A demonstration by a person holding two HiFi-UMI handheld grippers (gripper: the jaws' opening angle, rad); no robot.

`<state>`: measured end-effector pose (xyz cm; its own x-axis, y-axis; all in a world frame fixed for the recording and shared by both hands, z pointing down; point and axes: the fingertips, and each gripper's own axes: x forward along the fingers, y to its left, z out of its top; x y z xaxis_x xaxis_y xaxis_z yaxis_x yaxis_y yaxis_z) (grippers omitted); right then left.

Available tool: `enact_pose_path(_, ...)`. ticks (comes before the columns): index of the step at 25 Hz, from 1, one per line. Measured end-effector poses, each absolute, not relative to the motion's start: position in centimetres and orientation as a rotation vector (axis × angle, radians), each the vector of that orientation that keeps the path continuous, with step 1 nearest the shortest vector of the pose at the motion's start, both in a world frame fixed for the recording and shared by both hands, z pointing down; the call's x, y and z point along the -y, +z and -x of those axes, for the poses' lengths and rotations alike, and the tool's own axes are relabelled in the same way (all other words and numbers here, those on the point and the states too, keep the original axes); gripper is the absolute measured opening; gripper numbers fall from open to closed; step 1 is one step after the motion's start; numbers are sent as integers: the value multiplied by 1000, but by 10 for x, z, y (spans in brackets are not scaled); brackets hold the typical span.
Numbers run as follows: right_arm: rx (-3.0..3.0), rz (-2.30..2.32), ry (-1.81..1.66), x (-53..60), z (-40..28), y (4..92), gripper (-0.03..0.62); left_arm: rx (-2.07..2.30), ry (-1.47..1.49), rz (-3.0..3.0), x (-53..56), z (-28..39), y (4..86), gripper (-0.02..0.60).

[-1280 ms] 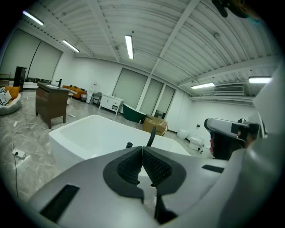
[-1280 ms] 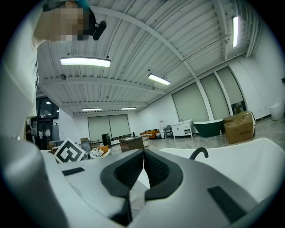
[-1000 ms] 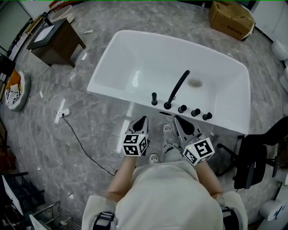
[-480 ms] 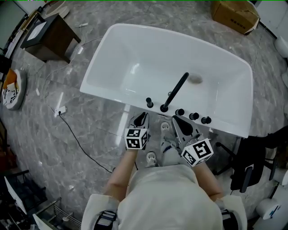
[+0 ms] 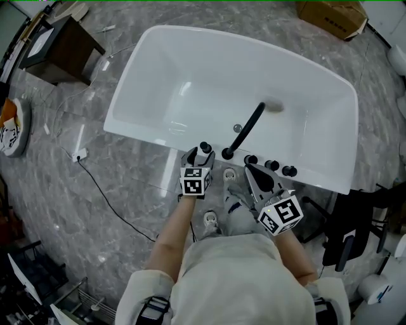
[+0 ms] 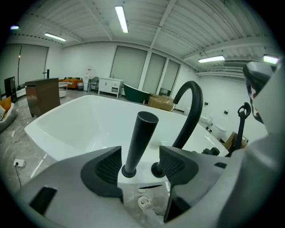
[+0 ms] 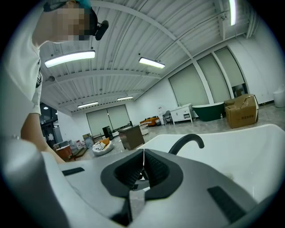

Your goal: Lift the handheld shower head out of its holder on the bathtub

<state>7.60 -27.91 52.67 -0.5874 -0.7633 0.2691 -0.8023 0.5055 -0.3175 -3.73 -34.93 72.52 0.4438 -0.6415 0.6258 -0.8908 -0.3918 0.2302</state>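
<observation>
Left claw (image 6: 140,164) newly wide astride handset (image 6: 141,133)

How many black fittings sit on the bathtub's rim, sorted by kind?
Handheld shower head: 1
Curved spout: 1
Round knobs: 3
Total: 5

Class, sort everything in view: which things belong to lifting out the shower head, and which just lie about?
Job: shower head, its holder, bathtub, left gripper (jaws just opened, shower head between them, unclamped).
Lying about: cardboard box, side table, floor cable, chair.
</observation>
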Motion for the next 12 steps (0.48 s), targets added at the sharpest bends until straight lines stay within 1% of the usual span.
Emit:
enact_pose_path(9, 2606, -1404, 689, 293, -90, 543, 20, 1261, 756, -2134, 370, 28, 766, 245)
enact_pose_path(11, 2603, -1403, 694, 296, -92, 545, 20, 1268, 799, -2122, 373, 28, 773, 224)
enact_pose_path(12, 2603, -1406, 696, 297, -92, 545, 20, 1276, 811, -2120, 374, 28, 775, 186)
